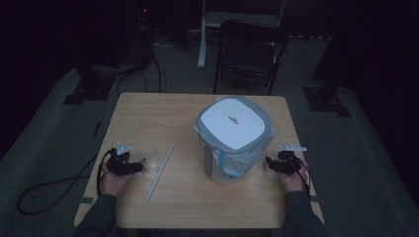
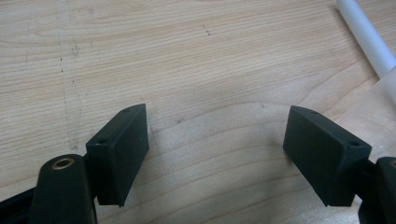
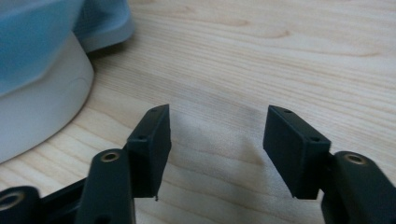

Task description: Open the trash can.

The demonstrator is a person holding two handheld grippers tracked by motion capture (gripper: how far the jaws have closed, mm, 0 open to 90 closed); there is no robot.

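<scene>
A small white waste bin (image 1: 232,143) with a grey-rimmed white lid and a pale blue bag liner stands right of the table's middle. Its base and bag (image 3: 32,70) fill the left side of the right gripper view. A white tube (image 1: 160,170) lies left of the bin, and its end (image 2: 366,37) shows in the left gripper view. My left gripper (image 1: 141,165) rests at the table's left, open over bare wood (image 2: 215,135). My right gripper (image 1: 269,162) lies just right of the bin, open, nothing between its jaws (image 3: 217,144).
The wooden table (image 1: 148,113) has bare room behind and in front of the bin. A dark folding chair (image 1: 249,52) stands beyond the far edge. A cable (image 1: 54,190) trails off the left side to the floor.
</scene>
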